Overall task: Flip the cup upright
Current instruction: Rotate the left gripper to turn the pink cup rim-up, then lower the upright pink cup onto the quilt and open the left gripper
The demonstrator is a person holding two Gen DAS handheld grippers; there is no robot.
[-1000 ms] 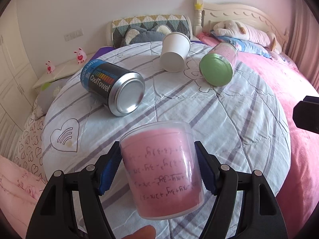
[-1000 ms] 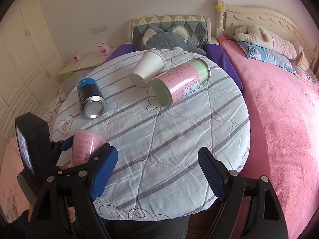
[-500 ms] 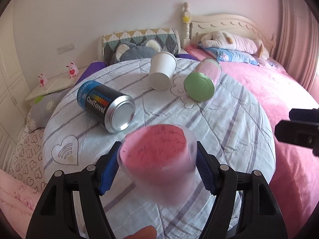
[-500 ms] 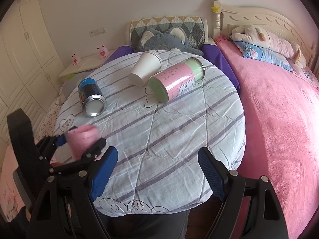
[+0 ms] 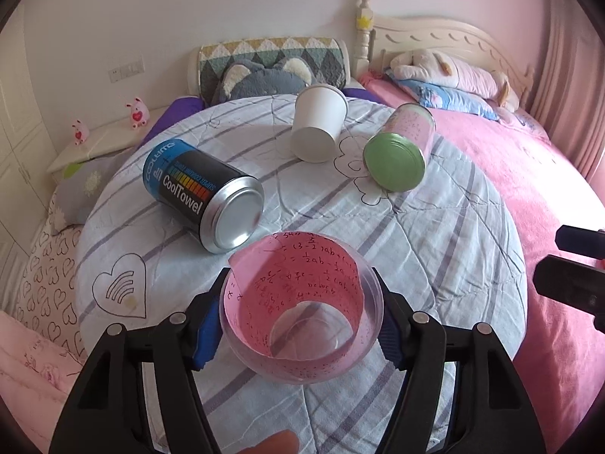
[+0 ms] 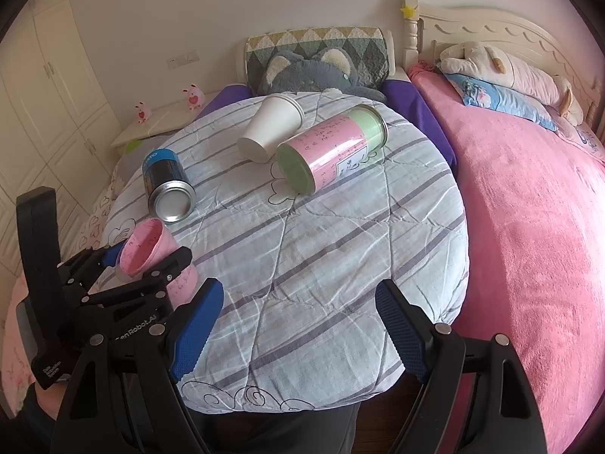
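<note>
A clear plastic cup with a pink handwritten paper liner (image 5: 302, 302) is clamped between the blue pads of my left gripper (image 5: 300, 325), held over the near left part of the round table. Its open mouth faces up and toward the camera. In the right wrist view the same cup (image 6: 145, 247) sits in the left gripper (image 6: 143, 261), mouth tilted up and away. My right gripper (image 6: 298, 325) is open and empty above the table's near edge.
A striped cloth covers the round table (image 6: 340, 234). On it lie a black and blue CoolTowel can (image 5: 200, 193), a white paper cup (image 5: 317, 128) and a pink canister with green ends (image 5: 401, 151), all on their sides. A pink bed (image 6: 537, 208) stands to the right.
The left gripper has turned the cup over: its closed base faced up a second ago, now its open mouth faces up. The right gripper has stayed open, nearly still.
</note>
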